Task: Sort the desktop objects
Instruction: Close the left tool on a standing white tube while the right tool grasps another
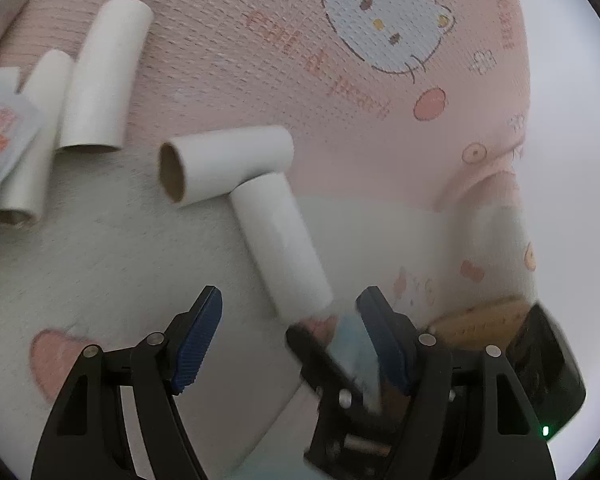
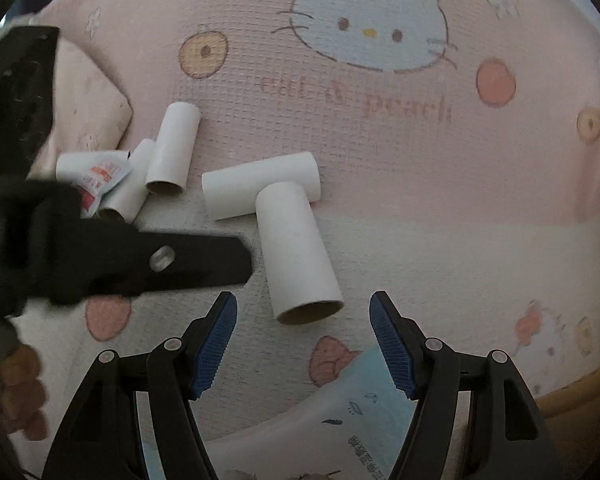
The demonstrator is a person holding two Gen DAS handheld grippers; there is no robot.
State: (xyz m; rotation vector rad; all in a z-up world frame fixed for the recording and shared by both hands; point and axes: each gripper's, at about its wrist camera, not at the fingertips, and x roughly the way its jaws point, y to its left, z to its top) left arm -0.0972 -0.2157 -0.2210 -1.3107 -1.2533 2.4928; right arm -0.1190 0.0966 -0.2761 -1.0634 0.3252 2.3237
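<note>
Two wrist fisheyes, both pitched steeply down at a pink cartoon-cat cloth [image 1: 228, 60], close range.

Left view looks past its own tool [image 1: 290, 332]; right view past its own tool [image 2: 304, 340]. Shared ground: four white cardboard tubes, with the nearest tube [image 1: 282, 240] [image 2: 296, 252] central in both. Right view catches the left tool's dark body at its left edge, so it sits beside it.

Four white cardboard tubes [image 1: 226, 164] lie on a pink cartoon-print cloth [image 1: 380, 128]; the left gripper [image 1: 290, 336] is spread wide, fingers [image 1: 198, 340] empty.
</note>
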